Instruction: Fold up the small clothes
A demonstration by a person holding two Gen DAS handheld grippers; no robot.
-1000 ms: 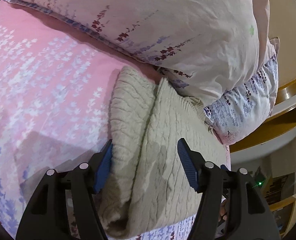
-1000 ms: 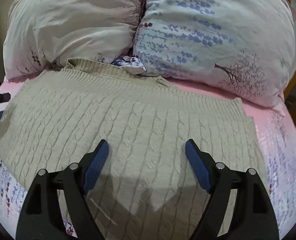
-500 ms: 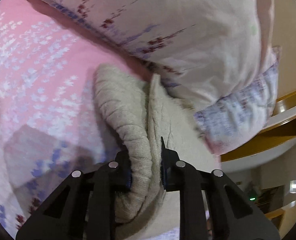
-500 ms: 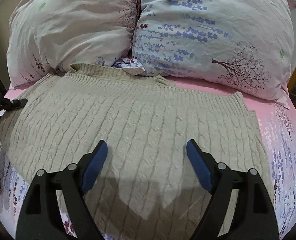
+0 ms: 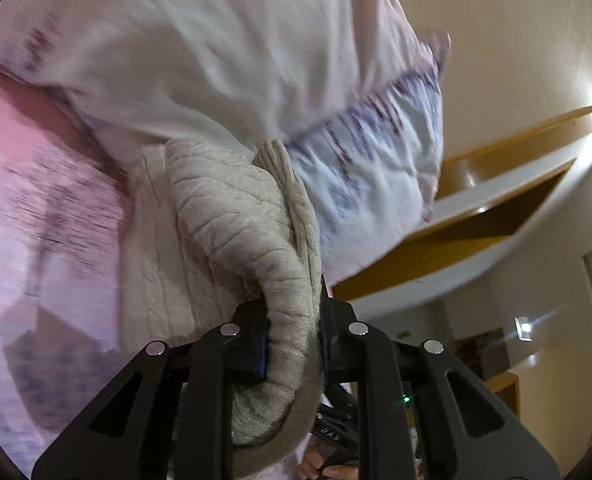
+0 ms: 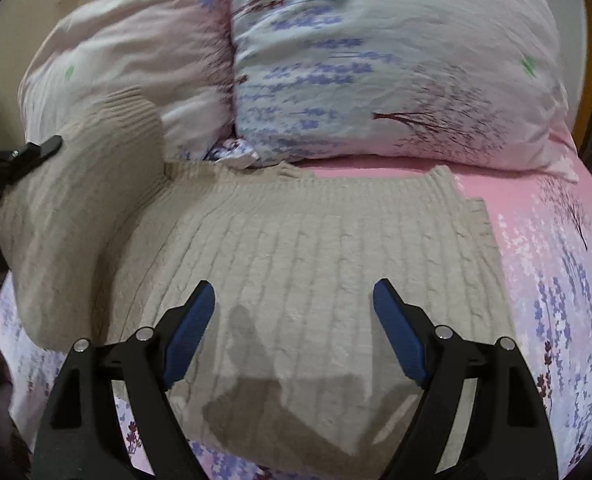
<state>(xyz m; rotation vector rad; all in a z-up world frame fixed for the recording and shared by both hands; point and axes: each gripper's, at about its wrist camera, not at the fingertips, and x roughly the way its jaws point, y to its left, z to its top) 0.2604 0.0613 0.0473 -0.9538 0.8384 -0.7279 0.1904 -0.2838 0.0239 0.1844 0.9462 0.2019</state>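
A beige cable-knit sweater (image 6: 316, 248) lies spread on the pink floral bed. My left gripper (image 5: 292, 340) is shut on the sweater's left edge (image 5: 256, 232) and holds it lifted off the bed. In the right wrist view that raised fold (image 6: 80, 208) stands at the left, with the left gripper's tip (image 6: 36, 150) on it. My right gripper (image 6: 294, 320) is open and empty, hovering over the sweater's lower middle, blue pads (image 6: 192, 320) wide apart.
Two floral pillows (image 6: 376, 60) lie behind the sweater against the headboard. The pink sheet (image 6: 556, 260) shows to the right of the sweater. A wooden headboard and shelf (image 5: 476, 220) stand to the right in the left wrist view.
My left gripper closed on the sweater's left edge and lifted it up. The right gripper stayed open over the sweater, shifting slightly.
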